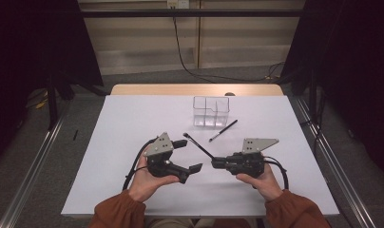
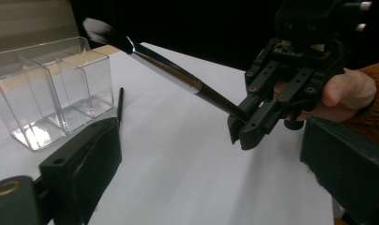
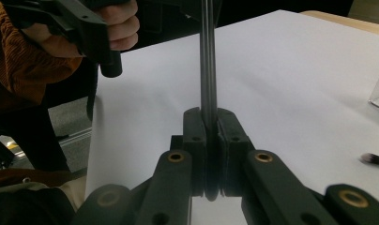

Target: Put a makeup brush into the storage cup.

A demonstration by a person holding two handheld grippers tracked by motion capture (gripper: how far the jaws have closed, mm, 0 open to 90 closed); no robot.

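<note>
My right gripper (image 1: 214,164) is clamped on the tail end of a long black-handled makeup brush with a white-tipped bristle head (image 2: 169,70), held in the air above the white surface (image 1: 133,123), bristles slanting toward the far left. I judge it light, stiff and slick, so the handle could swivel; a hold nearer the middle would steady it. My left gripper (image 1: 190,156) hangs with jaws apart just left of the brush. Beyond lie a smaller black brush (image 1: 223,130) and a clear plastic compartment box (image 1: 211,111), nothing in between
</note>
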